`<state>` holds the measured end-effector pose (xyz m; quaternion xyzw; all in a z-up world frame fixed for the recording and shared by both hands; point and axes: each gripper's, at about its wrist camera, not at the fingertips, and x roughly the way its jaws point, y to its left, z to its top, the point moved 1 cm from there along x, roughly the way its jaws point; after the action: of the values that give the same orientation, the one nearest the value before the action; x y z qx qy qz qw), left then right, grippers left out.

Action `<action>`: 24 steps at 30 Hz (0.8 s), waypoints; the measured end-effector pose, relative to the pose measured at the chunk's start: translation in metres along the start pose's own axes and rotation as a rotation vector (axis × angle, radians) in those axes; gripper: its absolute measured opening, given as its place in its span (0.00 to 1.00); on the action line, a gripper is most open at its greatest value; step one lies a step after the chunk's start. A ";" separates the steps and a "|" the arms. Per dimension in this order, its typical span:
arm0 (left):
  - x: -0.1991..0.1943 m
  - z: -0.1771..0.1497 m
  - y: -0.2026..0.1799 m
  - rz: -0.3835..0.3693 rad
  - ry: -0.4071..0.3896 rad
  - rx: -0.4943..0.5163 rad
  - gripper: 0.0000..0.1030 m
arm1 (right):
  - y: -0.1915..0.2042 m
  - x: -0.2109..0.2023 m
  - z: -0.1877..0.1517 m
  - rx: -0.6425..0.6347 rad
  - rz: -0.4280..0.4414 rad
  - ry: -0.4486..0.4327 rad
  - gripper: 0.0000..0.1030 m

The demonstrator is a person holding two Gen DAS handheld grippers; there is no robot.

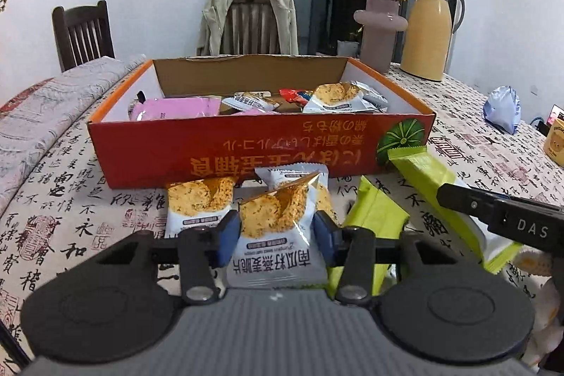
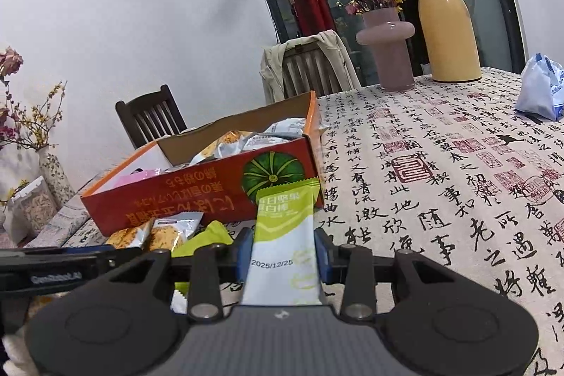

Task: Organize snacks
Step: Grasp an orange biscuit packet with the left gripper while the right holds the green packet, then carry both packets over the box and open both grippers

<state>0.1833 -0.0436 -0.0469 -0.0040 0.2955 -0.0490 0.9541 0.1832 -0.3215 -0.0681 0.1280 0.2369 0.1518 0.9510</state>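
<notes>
An open orange cardboard box point(image 1: 225, 147) sits on the calligraphy tablecloth and holds several snack packets, among them a pink one point(image 1: 176, 108). My left gripper point(image 1: 276, 221) is shut on a white cracker packet point(image 1: 275, 256) just in front of the box. Two more cracker packets point(image 1: 197, 203) lie beside and behind it. A green packet point(image 1: 373, 217) lies to the right. My right gripper point(image 2: 283, 245) is shut on a green-and-white bar packet point(image 2: 282, 235), tip up near the corner of the box point(image 2: 197, 203). That bar point(image 1: 423, 175) also shows in the left wrist view.
A pink vase point(image 1: 379, 30) with flowering branches and a yellow thermos jug point(image 1: 430, 30) stand at the back right. A blue-white bag point(image 1: 502, 108) lies at the right. Two wooden chairs stand behind the table, one with a jacket point(image 1: 246, 20) over it.
</notes>
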 end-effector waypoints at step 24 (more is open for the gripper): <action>-0.049 0.036 0.018 -0.017 -0.182 -0.027 0.25 | 0.023 -0.028 0.018 -0.047 0.092 -0.125 0.35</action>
<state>0.1652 -0.0217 0.0097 -0.0239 0.2082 -0.0526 0.9764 0.1635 -0.3128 -0.0337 0.1255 0.1672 0.1926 0.9587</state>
